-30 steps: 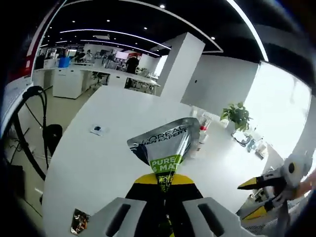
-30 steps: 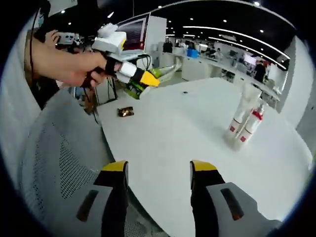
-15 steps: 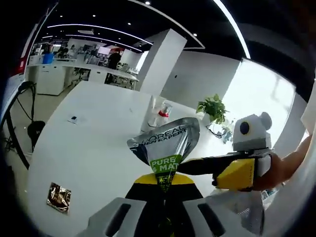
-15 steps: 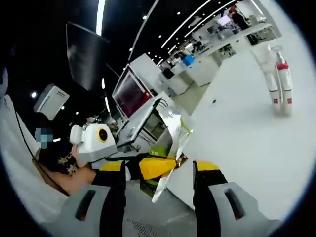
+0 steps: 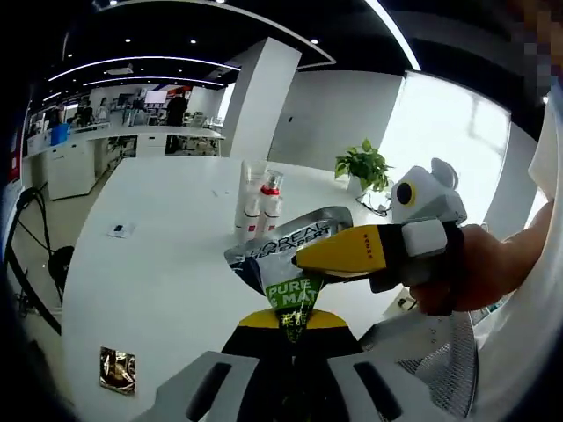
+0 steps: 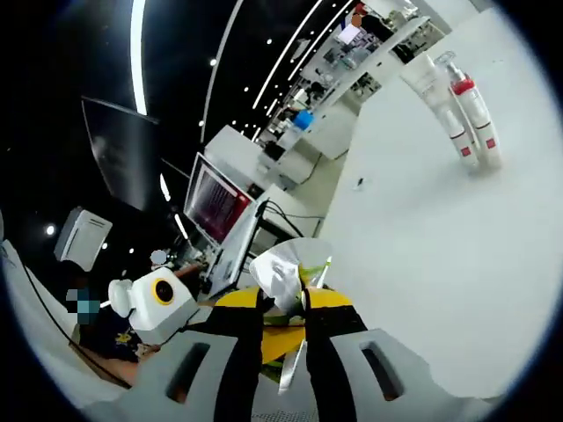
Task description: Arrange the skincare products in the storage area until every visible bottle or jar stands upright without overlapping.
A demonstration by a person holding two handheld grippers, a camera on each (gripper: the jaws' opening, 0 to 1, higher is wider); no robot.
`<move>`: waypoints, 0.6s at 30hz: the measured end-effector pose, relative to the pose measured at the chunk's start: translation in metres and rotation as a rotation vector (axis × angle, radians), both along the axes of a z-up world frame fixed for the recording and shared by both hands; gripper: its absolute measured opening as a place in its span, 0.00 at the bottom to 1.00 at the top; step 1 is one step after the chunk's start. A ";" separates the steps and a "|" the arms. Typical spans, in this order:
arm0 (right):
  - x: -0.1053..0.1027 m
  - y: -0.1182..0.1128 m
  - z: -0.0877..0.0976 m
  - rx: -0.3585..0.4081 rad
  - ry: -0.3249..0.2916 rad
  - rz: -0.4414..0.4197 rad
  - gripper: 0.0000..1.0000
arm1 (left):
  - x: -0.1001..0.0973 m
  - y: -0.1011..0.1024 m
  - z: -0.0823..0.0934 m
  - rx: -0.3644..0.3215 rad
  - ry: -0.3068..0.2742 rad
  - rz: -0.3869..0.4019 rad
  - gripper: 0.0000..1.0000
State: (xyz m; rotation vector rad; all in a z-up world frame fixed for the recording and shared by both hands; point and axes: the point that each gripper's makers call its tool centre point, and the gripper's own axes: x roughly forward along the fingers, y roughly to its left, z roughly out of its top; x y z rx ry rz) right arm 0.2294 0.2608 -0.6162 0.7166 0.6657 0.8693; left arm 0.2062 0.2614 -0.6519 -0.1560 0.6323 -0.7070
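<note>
Open-plan office, big round white table [image 5: 167, 264]. Silver foil skincare sachet w/ green label [image 5: 295, 264] held above table edge, pinched by left gripper [image 5: 292, 323] at bottom, by right gripper [image 6: 281, 309] near its top. Two white bottles w/ red bands [image 5: 257, 209] upright, touching, well apart from sachet. Small dark shiny packet [image 5: 117, 370] flat near table edge.

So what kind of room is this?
Probably a big open-plan office: long white desks, a computer monitor, strip lights on a dark ceiling and a potted plant by the window.
</note>
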 end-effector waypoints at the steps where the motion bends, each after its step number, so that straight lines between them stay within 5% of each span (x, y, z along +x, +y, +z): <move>1: -0.001 0.000 -0.002 -0.010 0.008 0.006 0.13 | -0.001 0.000 -0.002 0.003 0.006 -0.006 0.07; 10: -0.002 -0.009 -0.004 -0.024 0.021 0.028 0.10 | -0.006 -0.003 -0.005 -0.079 0.050 -0.004 0.30; 14: -0.005 -0.010 -0.001 0.026 0.070 0.075 0.09 | -0.003 0.000 0.001 -0.302 0.123 0.068 0.52; 16: -0.006 -0.012 0.004 0.043 0.048 0.085 0.09 | -0.001 0.006 0.001 -0.339 0.150 0.090 0.61; 18: -0.009 -0.013 0.009 0.066 0.042 0.117 0.09 | -0.003 -0.002 0.019 -0.455 0.151 0.025 0.59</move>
